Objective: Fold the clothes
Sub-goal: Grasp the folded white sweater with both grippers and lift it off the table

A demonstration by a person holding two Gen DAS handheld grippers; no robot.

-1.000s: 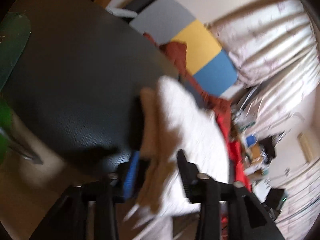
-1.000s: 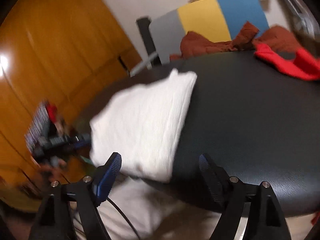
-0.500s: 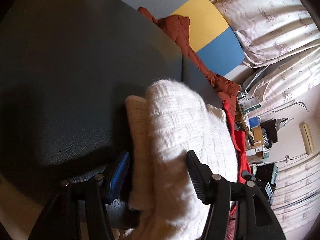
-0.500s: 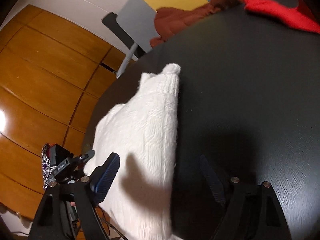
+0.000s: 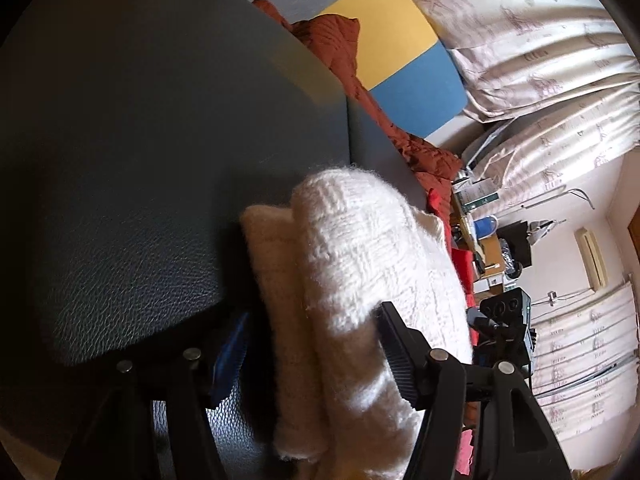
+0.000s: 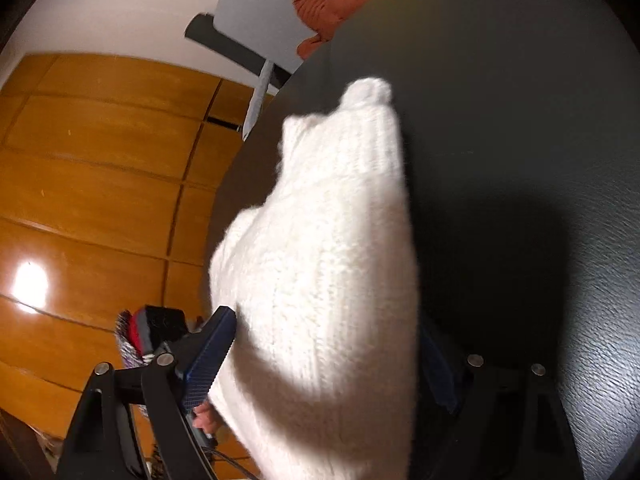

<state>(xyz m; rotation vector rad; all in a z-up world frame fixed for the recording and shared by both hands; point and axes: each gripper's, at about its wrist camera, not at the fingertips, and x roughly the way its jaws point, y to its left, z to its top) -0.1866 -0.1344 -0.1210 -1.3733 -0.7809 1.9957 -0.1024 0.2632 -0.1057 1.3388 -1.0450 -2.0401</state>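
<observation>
While the white sweater [image 5: 352, 280] lies folded in a thick bundle on the black table [image 5: 132, 128], my left claw [image 5: 308, 356] and right claw [image 6: 320, 364] have just been widening, both straddling it without pinching, so this fold looks finished and the rust-red clothes [image 5: 340, 40] still wait.

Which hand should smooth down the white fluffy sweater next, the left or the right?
Probably the right. Its tongs have just been opening and straddle the broad flat top of the white knit sweater on the black table. The left tongs, also just opening, sit at the sweater's thick folded edge.

Left gripper [image 5: 312, 356] fingers spread wide, just been opening; right gripper [image 6: 324, 360] likewise, angled downward.
</observation>
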